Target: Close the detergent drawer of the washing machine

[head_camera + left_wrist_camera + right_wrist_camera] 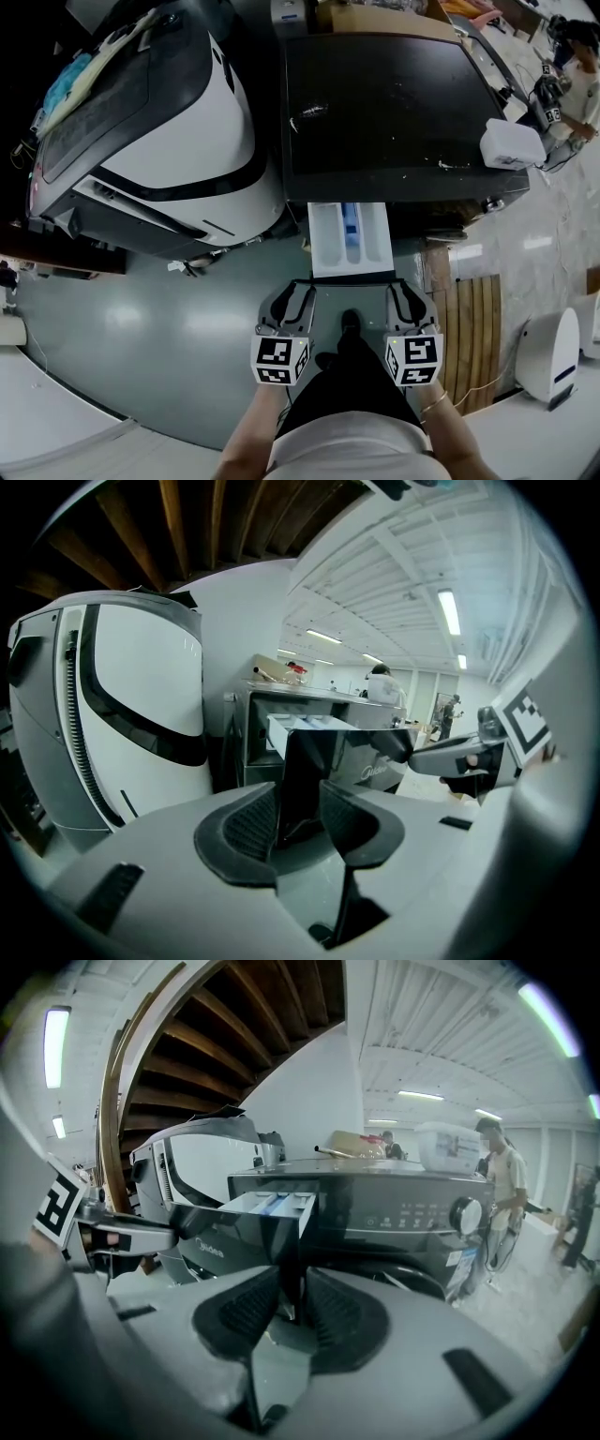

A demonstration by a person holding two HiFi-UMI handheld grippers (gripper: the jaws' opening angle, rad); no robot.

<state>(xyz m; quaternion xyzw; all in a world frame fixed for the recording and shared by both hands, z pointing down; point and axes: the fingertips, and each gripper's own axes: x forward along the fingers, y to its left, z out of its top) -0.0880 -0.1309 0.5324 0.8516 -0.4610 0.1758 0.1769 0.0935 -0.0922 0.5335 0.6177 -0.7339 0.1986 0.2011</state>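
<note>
The black washing machine (pixel 384 103) has its white detergent drawer (pixel 330 239) pulled out toward me, with a blue compartment inside. The drawer's dark glossy front panel (pixel 352 747) runs across its end. My left gripper (pixel 302 289) is at the panel's left end, and in the left gripper view (pixel 300 808) its pads are shut on that edge. My right gripper (pixel 397 289) is at the right end; in the right gripper view (pixel 292 1299) its pads clamp the panel edge (pixel 234 1227).
A large white-and-black machine (pixel 159 122) stands close on the left. A white plastic box (pixel 511 143) sits on the washer's top right corner. Wooden slats (pixel 473 328) and a white appliance (pixel 553 356) lie on the floor to the right. A person (pixel 502 1194) stands beyond the control dial (pixel 466 1214).
</note>
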